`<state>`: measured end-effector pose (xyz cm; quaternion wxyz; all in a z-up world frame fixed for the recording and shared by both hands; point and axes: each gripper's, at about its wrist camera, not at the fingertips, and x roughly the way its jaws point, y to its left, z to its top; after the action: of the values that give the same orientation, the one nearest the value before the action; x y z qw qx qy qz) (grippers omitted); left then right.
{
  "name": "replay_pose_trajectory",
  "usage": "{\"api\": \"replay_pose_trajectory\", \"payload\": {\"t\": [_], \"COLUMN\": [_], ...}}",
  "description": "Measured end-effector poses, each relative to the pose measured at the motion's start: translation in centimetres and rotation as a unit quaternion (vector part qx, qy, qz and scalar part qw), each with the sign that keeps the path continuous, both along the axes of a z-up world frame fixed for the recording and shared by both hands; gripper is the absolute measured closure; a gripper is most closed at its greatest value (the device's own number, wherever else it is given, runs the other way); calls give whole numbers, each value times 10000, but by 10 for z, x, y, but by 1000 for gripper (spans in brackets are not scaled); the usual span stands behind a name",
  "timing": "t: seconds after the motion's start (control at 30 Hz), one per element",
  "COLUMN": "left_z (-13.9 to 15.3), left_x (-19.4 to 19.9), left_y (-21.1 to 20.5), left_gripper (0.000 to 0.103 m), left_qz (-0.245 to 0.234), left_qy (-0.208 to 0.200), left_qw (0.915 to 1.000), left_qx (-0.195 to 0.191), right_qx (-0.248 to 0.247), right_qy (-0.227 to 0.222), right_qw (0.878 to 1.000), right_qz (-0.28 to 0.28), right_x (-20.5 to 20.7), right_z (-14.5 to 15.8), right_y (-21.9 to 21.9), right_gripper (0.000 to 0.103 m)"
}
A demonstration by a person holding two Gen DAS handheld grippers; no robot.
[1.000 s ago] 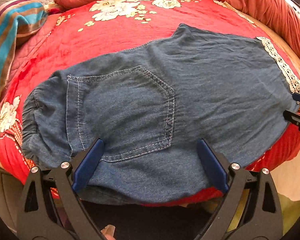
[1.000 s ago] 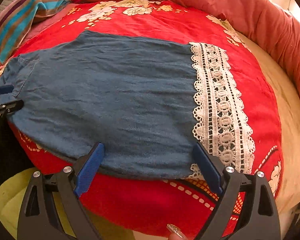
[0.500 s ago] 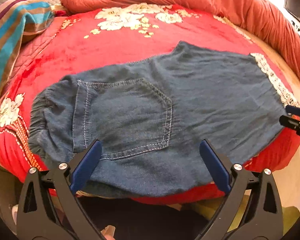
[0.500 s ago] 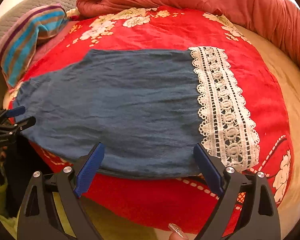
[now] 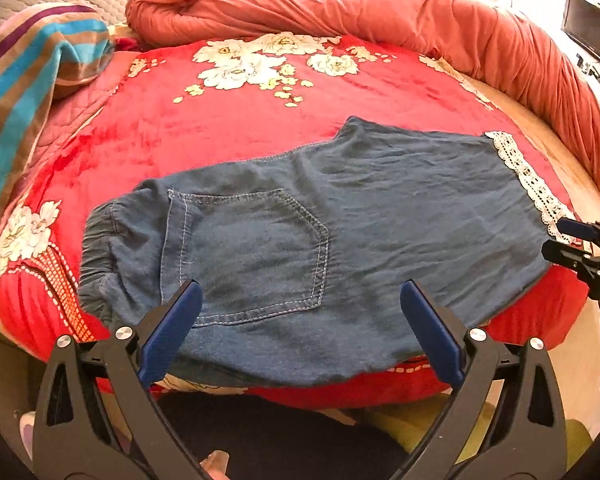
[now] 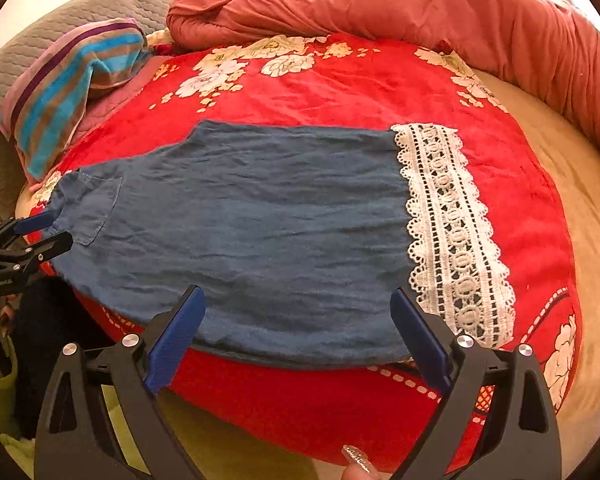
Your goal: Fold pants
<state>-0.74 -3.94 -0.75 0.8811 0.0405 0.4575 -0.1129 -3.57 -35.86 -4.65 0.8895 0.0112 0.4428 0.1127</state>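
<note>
Pants [image 5: 300, 240], denim, flat on red bed cover [image 5: 220, 128]; both tongs drawn back since earlier. Left tongs [image 5: 300, 320] apart, over pocket end. Right tongs [image 6: 298, 320] apart; only their view shows full lace hem [image 6: 448, 232].

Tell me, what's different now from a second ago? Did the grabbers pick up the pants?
No. Both grabbers pulled back from the bed: the left gripper and the right gripper now see the pants from farther away, with more of the red blanket showing around them. Both stayed open and hold nothing. The pants stayed flat in the same place, lace hem included.
</note>
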Motion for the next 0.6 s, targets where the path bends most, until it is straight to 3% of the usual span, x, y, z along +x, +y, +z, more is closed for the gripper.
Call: {"api": "replay_pose_trajectory", "payload": {"t": [0.37,0.43,0.6], "left_z": [8,10,14], "left_x": [-2,-1,2], "left_y": [-8,-11,-27], "left_gripper": [10,10,10], "left_qz": [7,-33,-196], "left_qy": [-66,-61,-84], "left_qw": [10000,10000,9998], "left_qx": [17,-25,-38], "right_qx": [2,-13,18], "right_qy": [-256,-328,-469], "right_qw": [9993,9988,9972], "right_qz": [-287,-369,-586], "right_x": [4,5,7], "right_z": [14,18,25], "right_y": [-20,-26,-41], "right_gripper": [10,4,5]}}
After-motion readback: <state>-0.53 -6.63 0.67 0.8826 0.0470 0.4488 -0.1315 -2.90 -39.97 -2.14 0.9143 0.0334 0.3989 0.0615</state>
